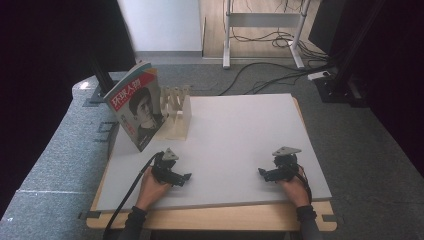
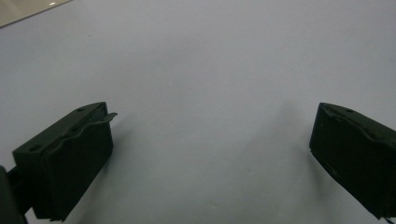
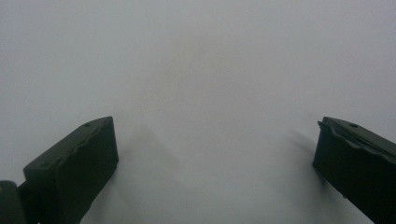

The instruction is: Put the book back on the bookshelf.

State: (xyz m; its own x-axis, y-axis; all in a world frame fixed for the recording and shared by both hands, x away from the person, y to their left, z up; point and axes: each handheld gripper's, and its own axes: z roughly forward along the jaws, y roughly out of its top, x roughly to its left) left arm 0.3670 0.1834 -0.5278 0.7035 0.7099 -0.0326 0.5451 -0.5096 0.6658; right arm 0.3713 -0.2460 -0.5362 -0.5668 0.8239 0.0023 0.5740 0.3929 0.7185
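Observation:
A magazine [image 1: 137, 105] with a red title band and a portrait cover stands upright at the table's far left, leaning against a pale wooden slotted rack [image 1: 176, 112]. My left gripper [image 1: 185, 178] rests low over the white tabletop [image 1: 240, 135] at the near left, held by a hand. Its jaws stand wide apart in the left gripper view, left gripper [image 2: 210, 149] with bare white surface between them. My right gripper [image 1: 262, 173] sits at the near right, pointing left. The right gripper [image 3: 215, 154] is likewise open with nothing between its jaws.
The white board lies on a wooden table whose front edge [image 1: 210, 220] shows near me. Grey carpet surrounds the table. Cables [image 1: 270, 75] and a white desk frame [image 1: 265, 22] lie on the floor beyond. Dark curtains hang at both sides.

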